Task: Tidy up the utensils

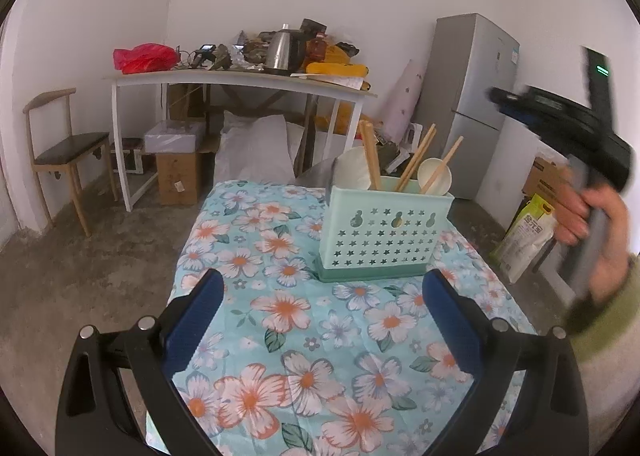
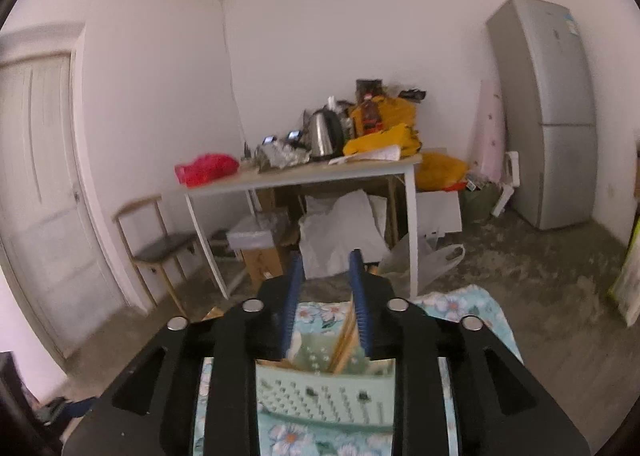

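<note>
Mint star-pierced caddy [image 1: 386, 234], floral cloth [image 1: 320, 336]

The right tool [image 1: 560, 115] is motion-blurred, and its fingertips cannot be made out.

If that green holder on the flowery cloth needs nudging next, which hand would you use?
Probably the left. Its left gripper hangs wide open, low over the floral tablecloth, facing the mint-green perforated plastic utensil holder. The right gripper, empty and slightly parted, sits higher, above the holder.
</note>
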